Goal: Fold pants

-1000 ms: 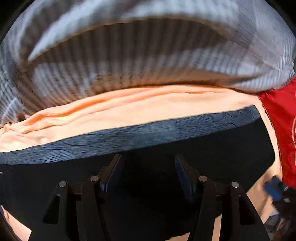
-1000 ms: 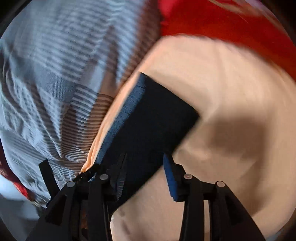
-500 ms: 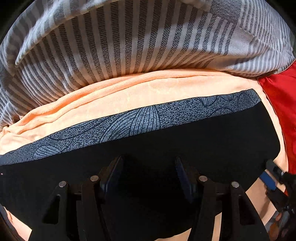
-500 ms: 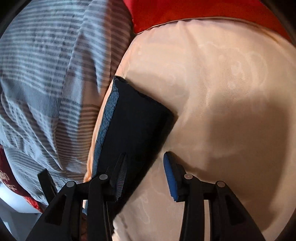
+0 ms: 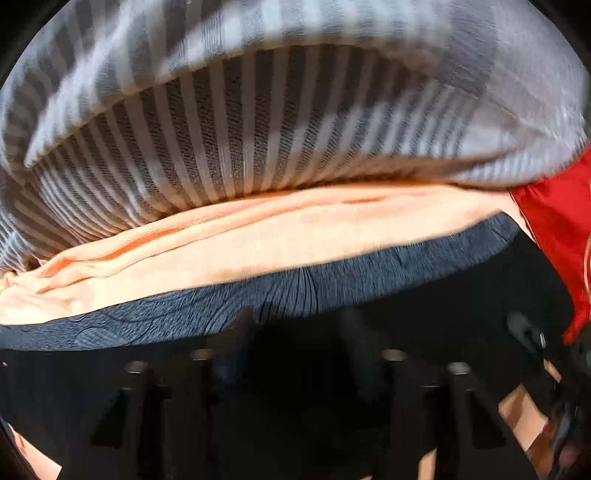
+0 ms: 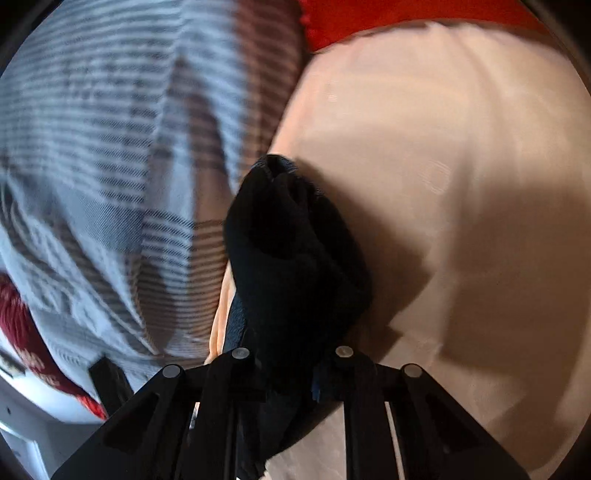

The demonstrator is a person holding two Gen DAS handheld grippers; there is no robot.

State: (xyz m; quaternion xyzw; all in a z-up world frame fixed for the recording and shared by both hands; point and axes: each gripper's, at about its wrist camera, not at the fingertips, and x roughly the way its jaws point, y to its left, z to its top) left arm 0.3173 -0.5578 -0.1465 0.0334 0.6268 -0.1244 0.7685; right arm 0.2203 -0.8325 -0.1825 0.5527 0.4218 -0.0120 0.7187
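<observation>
The black fabric pants (image 6: 295,258) with a grey patterned band are clamped, bunched, in the right tool (image 6: 291,363); their length runs leftward beneath the left tool (image 5: 295,339), whose jaws stand apart, on the peach bed sheet (image 6: 443,184).

Motion blur; hard shadows; fisheye edges

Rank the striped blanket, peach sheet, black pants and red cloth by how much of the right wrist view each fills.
1. peach sheet and striped blanket: too close to rank.
2. black pants, bunched near the camera, so looking bigger.
3. red cloth.
</observation>
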